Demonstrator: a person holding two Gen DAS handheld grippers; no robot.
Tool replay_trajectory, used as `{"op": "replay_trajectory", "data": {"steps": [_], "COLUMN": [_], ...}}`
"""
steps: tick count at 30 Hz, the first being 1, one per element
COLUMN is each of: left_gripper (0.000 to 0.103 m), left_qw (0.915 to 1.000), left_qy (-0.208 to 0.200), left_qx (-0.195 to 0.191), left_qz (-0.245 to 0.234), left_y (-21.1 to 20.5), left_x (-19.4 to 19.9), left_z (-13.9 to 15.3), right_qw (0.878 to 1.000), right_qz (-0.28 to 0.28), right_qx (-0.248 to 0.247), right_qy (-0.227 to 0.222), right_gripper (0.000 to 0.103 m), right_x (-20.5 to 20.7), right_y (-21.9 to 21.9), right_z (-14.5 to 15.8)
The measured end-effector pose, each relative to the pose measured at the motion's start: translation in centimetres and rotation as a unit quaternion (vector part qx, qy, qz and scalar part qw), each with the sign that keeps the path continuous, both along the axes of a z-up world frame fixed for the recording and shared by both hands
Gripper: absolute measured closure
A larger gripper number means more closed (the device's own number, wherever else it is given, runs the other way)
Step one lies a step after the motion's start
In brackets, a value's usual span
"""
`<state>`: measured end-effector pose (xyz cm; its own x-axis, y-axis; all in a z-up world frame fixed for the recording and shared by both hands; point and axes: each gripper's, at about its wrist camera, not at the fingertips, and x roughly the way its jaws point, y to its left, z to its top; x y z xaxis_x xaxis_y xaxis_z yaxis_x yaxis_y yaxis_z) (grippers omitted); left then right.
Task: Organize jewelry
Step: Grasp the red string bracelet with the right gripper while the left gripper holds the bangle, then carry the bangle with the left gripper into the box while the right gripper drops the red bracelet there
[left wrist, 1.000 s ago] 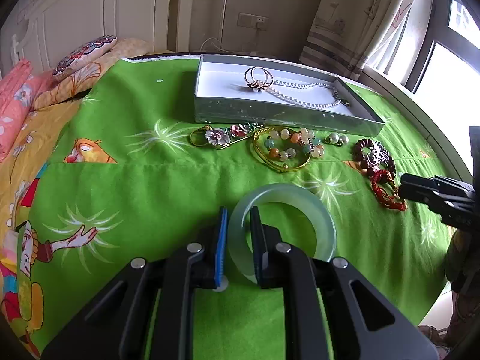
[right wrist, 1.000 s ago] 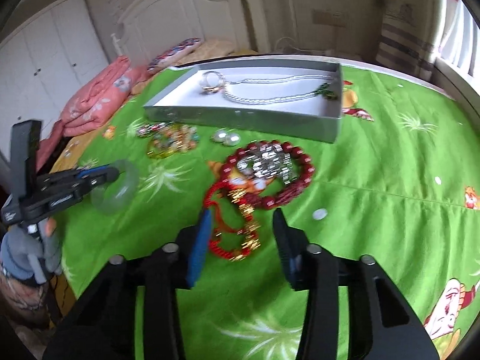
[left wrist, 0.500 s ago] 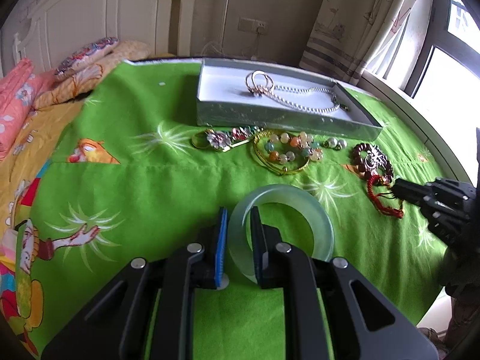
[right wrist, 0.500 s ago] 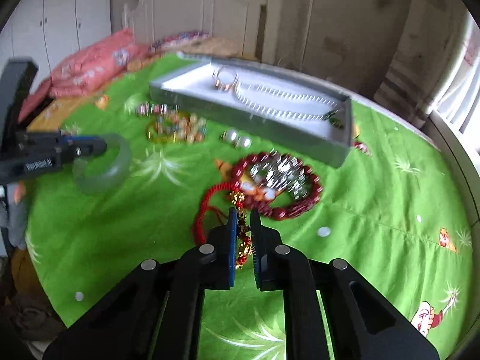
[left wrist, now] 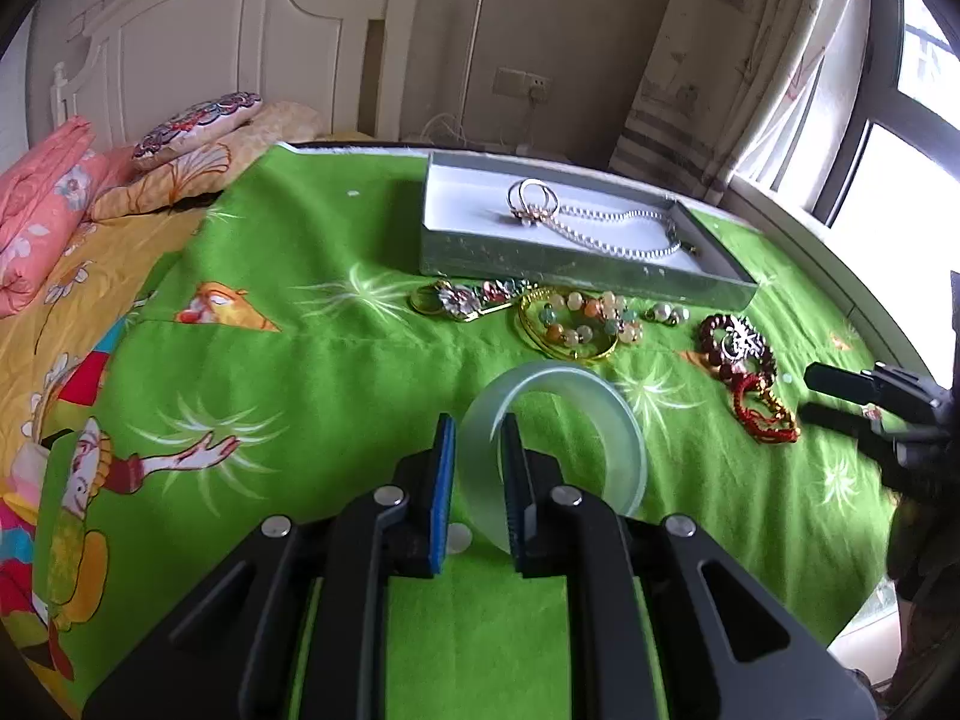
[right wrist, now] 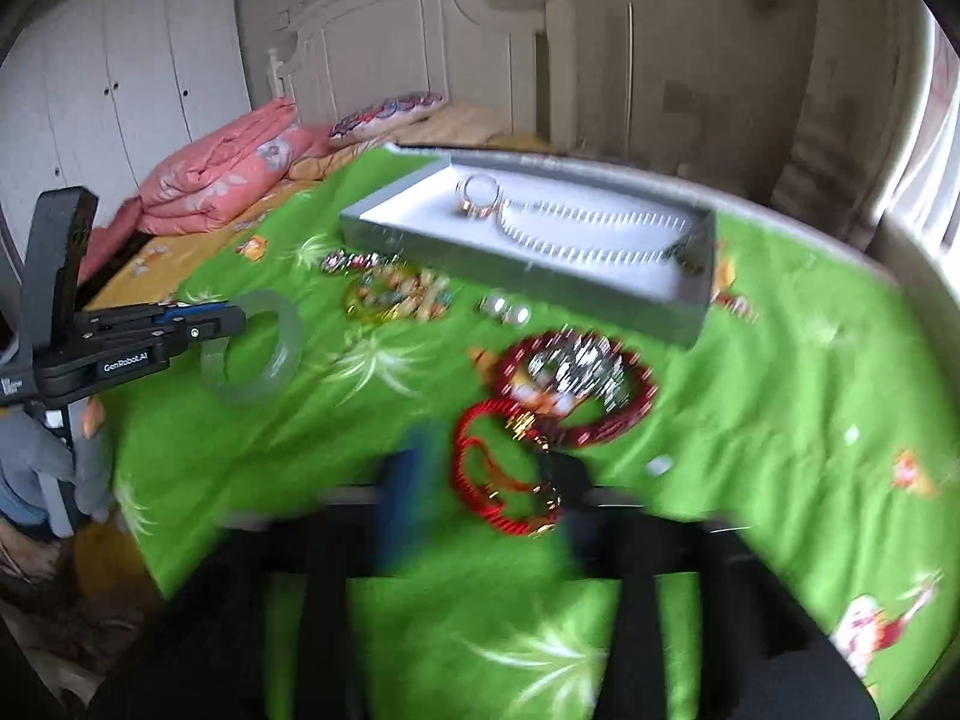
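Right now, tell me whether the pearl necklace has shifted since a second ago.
No. The pearl necklace lies as before inside the grey tray, one end by the gold rings.

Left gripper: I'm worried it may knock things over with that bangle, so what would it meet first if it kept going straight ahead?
Probably the gold ring of coloured beads, lying directly beyond the pale green bangle the left gripper holds. The grey tray comes after. Depth is unclear.

A green cartoon-print bedspread (left wrist: 312,372) carries a grey tray (left wrist: 570,267) and loose bracelets (left wrist: 576,321).
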<state>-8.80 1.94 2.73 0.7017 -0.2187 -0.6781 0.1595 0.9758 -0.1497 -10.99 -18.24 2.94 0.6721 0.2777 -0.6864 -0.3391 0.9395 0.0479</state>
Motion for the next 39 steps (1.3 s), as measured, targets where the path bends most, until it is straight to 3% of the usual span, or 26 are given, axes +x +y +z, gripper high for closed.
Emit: {"op": "replay_trajectory", "data": {"steps": [2, 4, 8, 11, 13, 16, 19, 23, 26, 39], "left_gripper": [0.088, 0.088, 0.088, 0.088, 0.088, 0.088, 0.088, 0.088, 0.088, 0.088], "left_qw": [1.0, 0.9999, 0.9992, 0.9982, 0.9977, 0.9973, 0.9969, 0.9963, 0.996, 0.9954], "left_qy": [-0.006, -0.012, -0.033, -0.049, -0.056, -0.06, -0.061, -0.069, -0.075, -0.06], "left_qx": [-0.004, -0.011, -0.023, -0.031, -0.035, -0.039, -0.047, -0.049, -0.046, -0.058], "left_qz": [0.001, 0.001, -0.004, -0.01, -0.014, -0.017, -0.016, -0.016, -0.018, -0.049], "left_y": [0.2, 0.2, 0.3, 0.3, 0.3, 0.3, 0.5, 0.6, 0.4, -1.3], "left_x": [-0.4, -0.6, -1.3, -1.9, -2.2, -2.5, -2.6, -2.6, -2.7, 0.6], "left_z": [0.3, 0.6, 1.8, 2.9, 3.5, 3.9, 4.1, 4.8, 5.3, 5.9], "right_qw": [1.0, 0.999, 0.997, 0.997, 0.997, 0.999, 0.997, 0.979, 0.966, 0.968], "right_qz": [0.019, 0.026, 0.021, 0.012, 0.011, 0.019, 0.027, 0.032, 0.035, 0.024], "right_qx": [-0.025, -0.04, -0.065, -0.069, -0.068, -0.035, 0.069, 0.2, 0.255, 0.248], "right_qy": [0.0, 0.004, 0.047, 0.038, 0.034, 0.02, 0.018, 0.02, 0.018, -0.013], "right_gripper": [0.043, 0.066, 0.072, 0.075, 0.095, 0.095, 0.095, 0.095, 0.095, 0.095], "right_x": [-0.1, 0.2, 2.2, 2.8, 2.9, 2.5, 2.0, 1.9, 2.0, 3.3], "right_y": [1.4, 2.3, 3.6, 3.7, 3.7, 3.0, 0.7, -2.5, -3.8, -4.0], "right_z": [-0.3, -0.5, -2.0, -2.6, -2.7, -2.1, -1.1, 0.1, 0.9, 3.8]}}
